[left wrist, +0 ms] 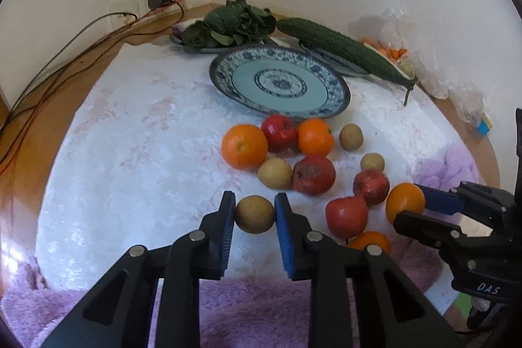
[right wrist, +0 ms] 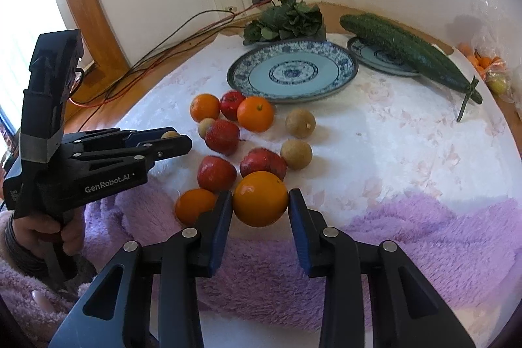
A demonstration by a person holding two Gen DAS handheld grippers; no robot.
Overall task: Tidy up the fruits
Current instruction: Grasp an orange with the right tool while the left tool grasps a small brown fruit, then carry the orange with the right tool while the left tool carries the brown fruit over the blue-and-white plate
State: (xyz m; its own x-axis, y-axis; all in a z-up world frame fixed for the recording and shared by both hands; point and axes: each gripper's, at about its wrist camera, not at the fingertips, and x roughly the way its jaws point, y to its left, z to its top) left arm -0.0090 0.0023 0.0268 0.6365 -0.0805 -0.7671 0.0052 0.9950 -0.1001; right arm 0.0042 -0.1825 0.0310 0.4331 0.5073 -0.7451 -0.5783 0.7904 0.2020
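A: What has the left gripper [left wrist: 254,214] got?
B: It's clamped on a brown longan [left wrist: 254,214], near the table's front edge.
A: The right gripper [right wrist: 260,199]?
B: Squeezing an orange [right wrist: 260,198] beside the red fruits [right wrist: 216,173], with the empty blue-patterned plate [right wrist: 339,77] toward the back edge.

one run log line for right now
left gripper shut on brown fruit | right gripper shut on orange | plate empty

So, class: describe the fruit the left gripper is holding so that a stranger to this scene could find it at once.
Start at the empty blue-and-white patterned plate in the middle of the white cloth, then come towards the camera past the cluster of oranges and red fruits. The small tan-brown round fruit sits alone, clamped in the left gripper, while the other brown ones lie loose.
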